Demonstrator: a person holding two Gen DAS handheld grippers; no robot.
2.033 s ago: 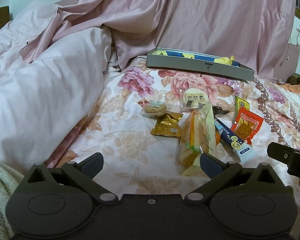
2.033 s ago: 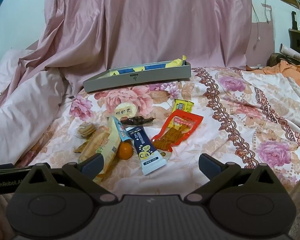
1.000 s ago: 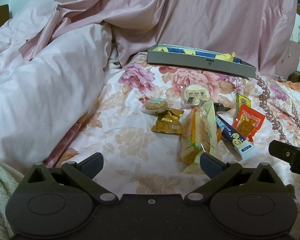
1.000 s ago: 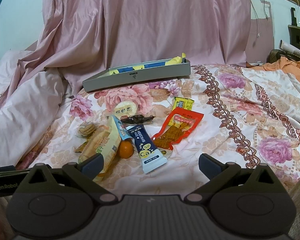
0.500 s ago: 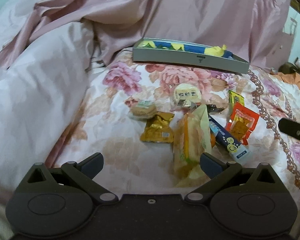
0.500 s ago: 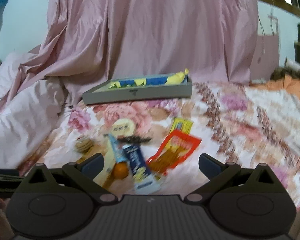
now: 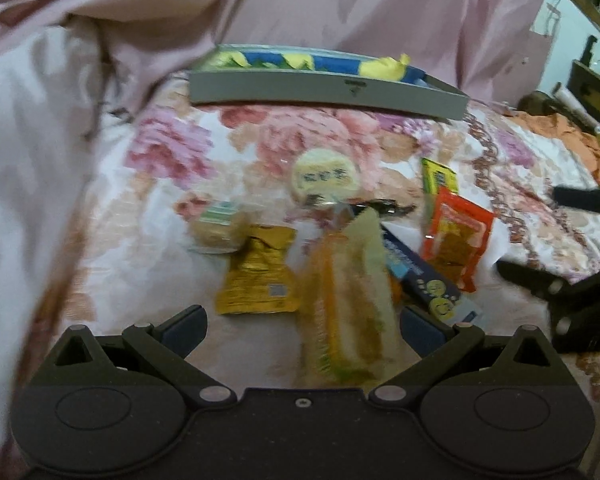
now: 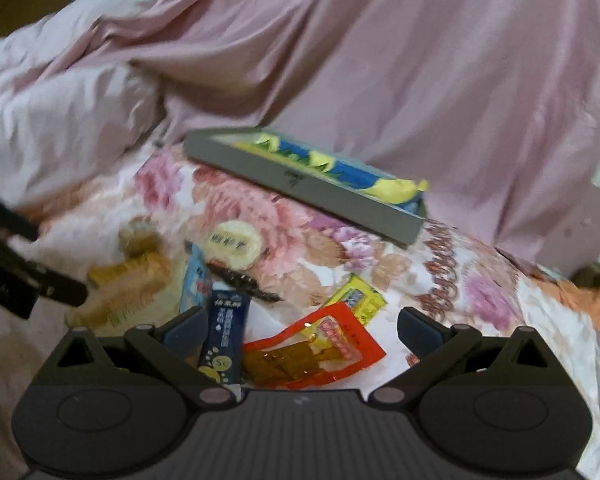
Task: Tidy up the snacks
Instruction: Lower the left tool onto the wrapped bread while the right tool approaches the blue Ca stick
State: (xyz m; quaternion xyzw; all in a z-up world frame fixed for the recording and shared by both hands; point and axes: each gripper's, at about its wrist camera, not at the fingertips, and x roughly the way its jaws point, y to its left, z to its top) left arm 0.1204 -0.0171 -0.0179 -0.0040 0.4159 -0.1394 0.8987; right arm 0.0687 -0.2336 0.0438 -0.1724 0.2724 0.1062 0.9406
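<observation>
While low over snacks (image 8: 312, 352), agape

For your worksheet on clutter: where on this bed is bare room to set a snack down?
Bare floral sheet lies left of the gold packet, and right of the red packet. Crowded between them, below the grey tray.

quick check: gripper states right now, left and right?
Left gripper: open, holding nothing, above the long bread pack.
Right gripper: open, holding nothing, above the red packet.
</observation>
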